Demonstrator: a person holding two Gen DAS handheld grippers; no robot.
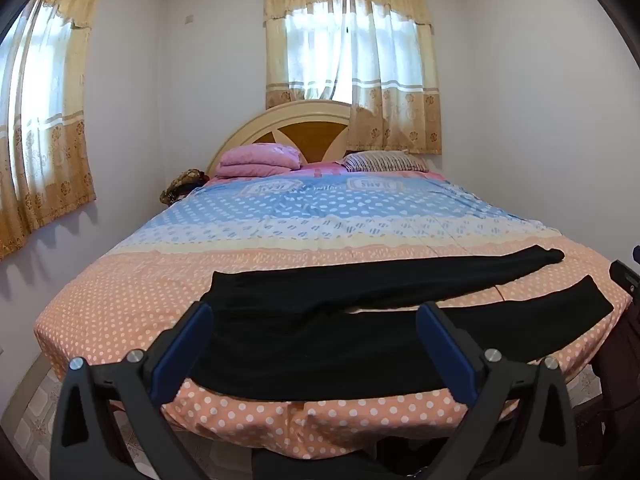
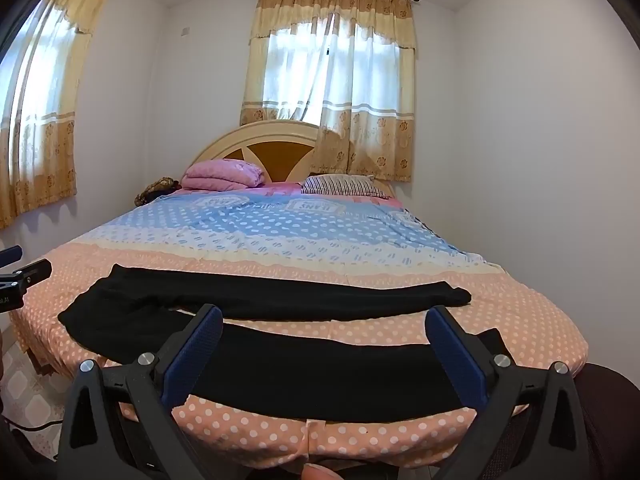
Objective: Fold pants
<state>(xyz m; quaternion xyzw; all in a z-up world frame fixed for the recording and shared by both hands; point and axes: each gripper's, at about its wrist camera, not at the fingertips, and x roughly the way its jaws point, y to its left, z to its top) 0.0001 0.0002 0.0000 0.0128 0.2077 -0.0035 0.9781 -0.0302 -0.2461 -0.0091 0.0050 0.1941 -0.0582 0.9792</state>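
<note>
Black pants (image 1: pixel 320 340) lie flat across the foot of the bed, waist to the left and the two legs spread apart toward the right; they also show in the right wrist view (image 2: pixel 312 372). My left gripper (image 1: pixel 316 316) is open and empty, held just off the bed's near edge over the waist and thigh part. My right gripper (image 2: pixel 324 318) is open and empty, held off the near edge over the nearer leg. The far leg (image 2: pixel 320 296) lies beyond it. The left gripper shows at the left edge of the right wrist view (image 2: pixel 24 276).
The bed (image 1: pixel 120 288) has a peach dotted cover, blue further back. Pink folded blanket (image 1: pixel 260 160) and striped pillow (image 1: pixel 384 162) lie at the headboard. Walls and curtained windows surround the bed. Tiled floor (image 1: pixel 32 420) shows at left.
</note>
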